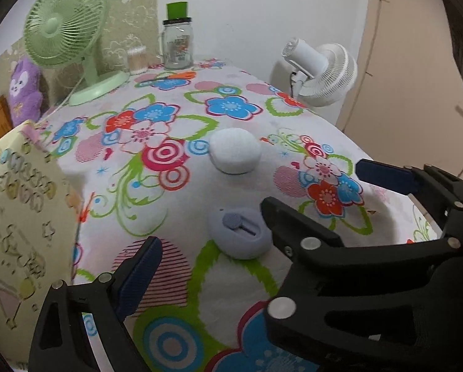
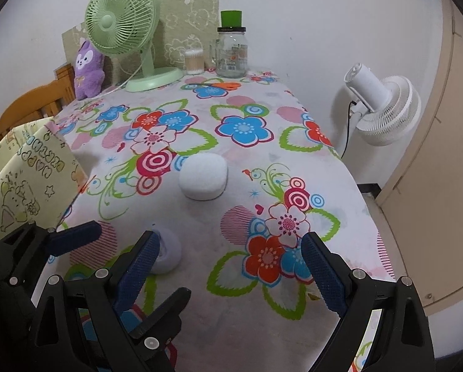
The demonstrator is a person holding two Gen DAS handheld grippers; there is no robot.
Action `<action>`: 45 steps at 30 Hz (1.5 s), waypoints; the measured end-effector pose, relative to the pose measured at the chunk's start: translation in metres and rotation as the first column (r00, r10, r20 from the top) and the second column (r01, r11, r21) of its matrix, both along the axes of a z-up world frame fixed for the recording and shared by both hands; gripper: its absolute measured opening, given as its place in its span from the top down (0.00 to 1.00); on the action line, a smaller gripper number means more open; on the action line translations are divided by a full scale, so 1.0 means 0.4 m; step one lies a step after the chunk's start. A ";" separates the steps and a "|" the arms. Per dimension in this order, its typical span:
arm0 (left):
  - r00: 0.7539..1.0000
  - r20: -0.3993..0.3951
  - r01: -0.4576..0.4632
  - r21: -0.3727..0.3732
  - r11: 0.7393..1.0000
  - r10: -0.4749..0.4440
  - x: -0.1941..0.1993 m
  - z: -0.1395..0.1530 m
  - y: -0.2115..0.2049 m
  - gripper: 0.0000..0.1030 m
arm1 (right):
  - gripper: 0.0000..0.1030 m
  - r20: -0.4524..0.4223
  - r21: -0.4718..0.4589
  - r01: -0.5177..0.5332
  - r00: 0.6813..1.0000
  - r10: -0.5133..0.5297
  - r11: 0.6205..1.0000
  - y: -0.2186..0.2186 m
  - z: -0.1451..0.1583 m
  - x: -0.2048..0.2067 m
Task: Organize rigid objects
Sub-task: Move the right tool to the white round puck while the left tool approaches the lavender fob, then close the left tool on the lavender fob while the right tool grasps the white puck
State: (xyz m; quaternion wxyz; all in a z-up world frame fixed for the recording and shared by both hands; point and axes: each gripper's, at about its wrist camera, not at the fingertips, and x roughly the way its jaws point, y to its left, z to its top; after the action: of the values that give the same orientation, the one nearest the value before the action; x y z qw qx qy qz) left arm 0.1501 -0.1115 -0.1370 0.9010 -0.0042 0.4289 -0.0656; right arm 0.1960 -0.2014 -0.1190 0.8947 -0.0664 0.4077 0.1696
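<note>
A lavender rounded object [image 1: 239,232] with a slot and a knob on top lies on the flowered tablecloth [image 1: 175,186]. My left gripper [image 1: 228,248] stands open around it, the pads clear of it. In the right wrist view this object [image 2: 171,255] peeks out behind one blue pad. Farther back sits a white rounded object [image 1: 235,150] [image 2: 204,176]. My right gripper [image 2: 229,248] hangs open over bare cloth just right of the lavender one. Its fingers [image 1: 383,175] cross the left wrist view and hide the left gripper's right fingertip.
A yellow paper bag [image 2: 30,170] stands at the left edge. At the back are a green fan [image 2: 120,21], a cotton swab tub [image 2: 194,60], a glass jar [image 2: 232,52], orange scissors [image 2: 222,86] and a purple plush [image 2: 87,71]. A white fan [image 2: 383,105] stands beyond the right table edge.
</note>
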 end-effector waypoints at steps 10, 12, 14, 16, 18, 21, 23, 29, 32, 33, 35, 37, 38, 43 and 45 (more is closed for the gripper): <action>1.000 -0.007 0.017 0.038 0.999 -0.017 0.020 -0.012 -0.025 0.28 | 0.08 -0.010 -0.021 0.007 1.000 -0.008 1.000 -0.011 -0.012 0.023; 1.000 -0.004 0.026 0.036 0.999 -0.026 0.020 -0.011 -0.025 0.36 | 0.08 -0.009 -0.021 0.004 1.000 -0.004 1.000 -0.009 -0.013 0.023; 1.000 -0.003 0.026 0.033 0.999 -0.026 0.020 -0.008 -0.023 0.45 | 0.08 -0.011 -0.015 0.001 1.000 -0.001 1.000 -0.008 -0.012 0.024; 0.999 -0.004 0.038 0.033 0.999 -0.038 0.019 -0.005 -0.022 0.57 | 0.08 -0.012 -0.011 -0.001 1.000 0.001 1.000 -0.005 -0.011 0.024; 0.999 -0.016 0.051 0.031 0.998 -0.051 0.021 -0.003 -0.019 0.57 | 0.08 -0.010 -0.012 -0.005 1.000 0.005 1.000 -0.001 -0.010 0.025; 0.999 -0.016 0.049 0.036 0.998 -0.048 0.023 -0.002 -0.015 0.57 | 0.08 -0.008 -0.017 -0.012 1.000 0.011 1.000 0.008 -0.009 0.027; 0.999 -0.018 0.047 0.040 0.998 -0.046 0.027 -0.001 -0.011 0.57 | 0.08 -0.012 -0.016 -0.013 1.000 0.013 1.000 0.014 -0.010 0.030; 0.999 -0.001 0.038 0.057 0.998 -0.038 0.046 0.013 0.001 0.57 | 0.08 -0.042 0.025 -0.004 0.999 0.005 1.000 0.020 -0.009 0.058; 1.000 -0.004 0.026 0.052 0.998 -0.025 0.061 0.015 0.010 0.57 | 0.08 -0.051 0.028 -0.003 0.999 0.004 1.000 0.025 -0.008 0.074; 1.000 -0.006 0.021 0.052 0.998 -0.020 0.066 0.014 0.014 0.57 | 0.08 -0.052 0.026 -0.004 0.999 0.006 1.000 0.028 -0.008 0.079; 1.000 -0.013 0.010 0.041 0.999 -0.010 0.075 0.012 0.022 0.57 | 0.08 -0.052 0.019 -0.008 0.999 0.009 1.000 0.034 -0.007 0.089; 1.000 -0.024 -0.004 0.026 1.000 0.005 0.087 0.009 0.033 0.57 | 0.08 -0.052 0.011 -0.016 0.999 0.016 1.000 0.042 -0.007 0.101; 1.000 -0.027 -0.012 0.024 1.000 0.013 0.091 0.007 0.037 0.57 | 0.08 -0.051 0.008 -0.018 0.998 0.019 1.000 0.046 -0.008 0.105; 0.998 -0.036 -0.052 0.035 0.998 0.054 0.110 -0.001 0.057 0.57 | 0.08 -0.053 -0.002 -0.037 0.998 0.037 0.999 0.071 -0.016 0.132; 0.997 -0.036 -0.071 0.051 0.996 0.073 0.118 -0.001 0.063 0.57 | 0.09 -0.055 0.000 -0.044 0.998 0.044 0.999 0.080 -0.020 0.143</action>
State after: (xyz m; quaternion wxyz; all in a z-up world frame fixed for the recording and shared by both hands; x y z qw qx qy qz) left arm 0.1971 -0.0862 -0.1373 0.8942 0.0015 0.4472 -0.0225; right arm 0.2531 -0.1694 -0.1269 0.8792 -0.0712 0.4308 0.1907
